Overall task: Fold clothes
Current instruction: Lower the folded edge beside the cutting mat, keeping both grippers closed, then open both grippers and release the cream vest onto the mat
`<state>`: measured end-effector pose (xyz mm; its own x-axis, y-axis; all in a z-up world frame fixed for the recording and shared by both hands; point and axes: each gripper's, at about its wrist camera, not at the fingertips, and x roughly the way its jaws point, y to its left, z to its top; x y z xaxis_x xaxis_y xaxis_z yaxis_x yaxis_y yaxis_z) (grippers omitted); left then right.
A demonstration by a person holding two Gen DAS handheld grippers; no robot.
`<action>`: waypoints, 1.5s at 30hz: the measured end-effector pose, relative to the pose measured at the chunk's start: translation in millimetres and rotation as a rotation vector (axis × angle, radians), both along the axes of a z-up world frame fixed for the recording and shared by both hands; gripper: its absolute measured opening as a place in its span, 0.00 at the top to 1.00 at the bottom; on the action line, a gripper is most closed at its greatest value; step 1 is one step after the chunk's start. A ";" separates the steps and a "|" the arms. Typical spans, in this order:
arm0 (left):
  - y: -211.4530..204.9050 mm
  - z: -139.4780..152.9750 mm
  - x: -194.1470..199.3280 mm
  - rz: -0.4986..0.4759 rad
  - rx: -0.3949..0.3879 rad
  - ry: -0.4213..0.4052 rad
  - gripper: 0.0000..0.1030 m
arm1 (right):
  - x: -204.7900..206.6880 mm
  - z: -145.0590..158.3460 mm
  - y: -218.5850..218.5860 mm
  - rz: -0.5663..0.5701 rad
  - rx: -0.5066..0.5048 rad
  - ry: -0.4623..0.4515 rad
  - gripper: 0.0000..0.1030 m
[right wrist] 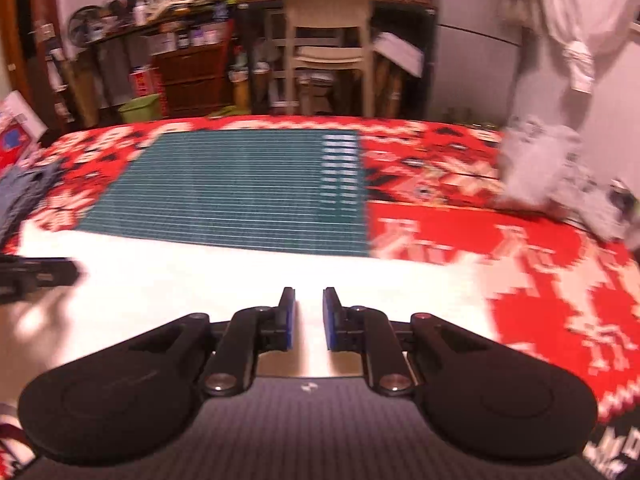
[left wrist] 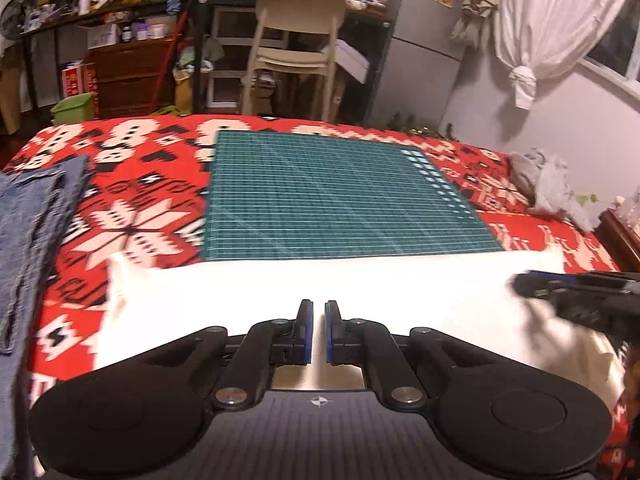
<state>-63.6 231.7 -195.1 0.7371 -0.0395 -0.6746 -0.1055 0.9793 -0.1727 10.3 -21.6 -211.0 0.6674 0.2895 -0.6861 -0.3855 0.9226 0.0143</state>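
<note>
Where gridded mat (left wrist: 328, 196) ends, smooth white cloth (left wrist: 360, 292).

The bed is covered by a red patterned blanket (left wrist: 132, 216). Ahead of the fingers lies a green cutting mat (left wrist: 332, 200), its near edge under a white garment (left wrist: 360, 292) spread below them. Folded denim (left wrist: 28, 216) lies left; crumpled grey clothing (right wrist: 552, 168) lies far right.

grey clothes (right wrist: 552, 168) blurred, denim (left wrist: 28, 216) cropped
</note>
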 end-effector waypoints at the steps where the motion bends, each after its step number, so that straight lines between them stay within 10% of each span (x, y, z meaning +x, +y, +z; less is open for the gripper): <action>1: 3.9 0.0 -1.8 0.011 0.003 0.000 0.94 | 0.9 0.3 -7.1 -0.019 -0.006 -0.002 0.86; 16: -25.3 3.5 -11.4 -0.067 -0.013 -0.002 0.93 | -33.7 3.2 20.8 0.122 0.016 0.015 0.83; 28: 12.0 1.1 -34.5 0.034 0.003 0.024 0.93 | -29.1 4.8 -41.2 -0.044 -0.037 -0.001 0.83; 45: -14.1 1.5 -44.7 -0.041 0.036 0.045 0.89 | -56.8 5.6 -23.1 0.038 -0.006 0.022 0.83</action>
